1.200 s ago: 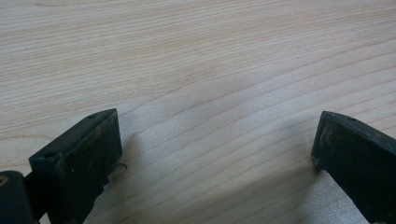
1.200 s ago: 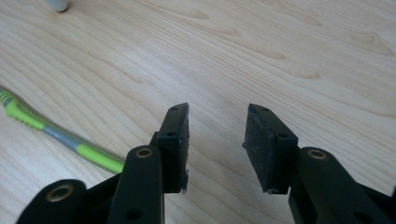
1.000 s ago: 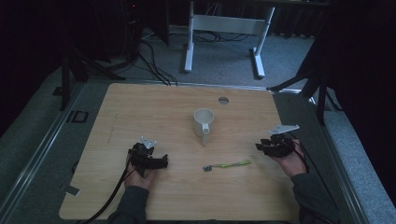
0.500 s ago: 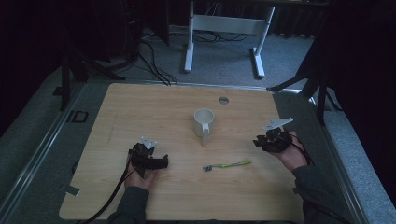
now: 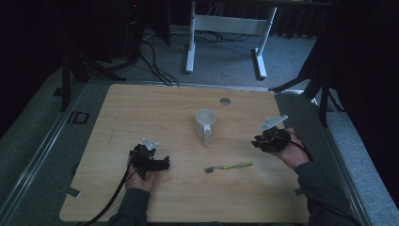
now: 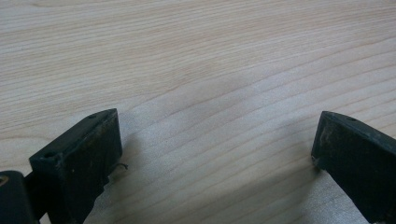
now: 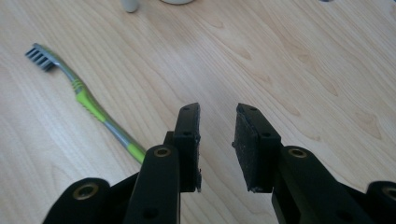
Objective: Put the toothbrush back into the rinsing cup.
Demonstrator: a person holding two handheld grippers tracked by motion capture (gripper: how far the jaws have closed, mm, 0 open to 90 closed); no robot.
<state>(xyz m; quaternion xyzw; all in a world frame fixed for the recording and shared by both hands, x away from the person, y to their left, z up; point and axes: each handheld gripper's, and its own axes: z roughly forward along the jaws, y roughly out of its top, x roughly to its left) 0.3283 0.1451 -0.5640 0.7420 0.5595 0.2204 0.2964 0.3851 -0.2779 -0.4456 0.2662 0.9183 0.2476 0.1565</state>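
Unmarked mug [image 5: 205,123]; green toothbrush [image 5: 228,166]

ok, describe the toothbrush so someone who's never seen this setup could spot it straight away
Start at the wooden table and find the white mug near its middle. Just nearer the person than the mug, lying flat on the wood between the two grippers, is the toothbrush. It is the only long thin thing there, with a green and grey handle and dark bristles at the end towards the left gripper.
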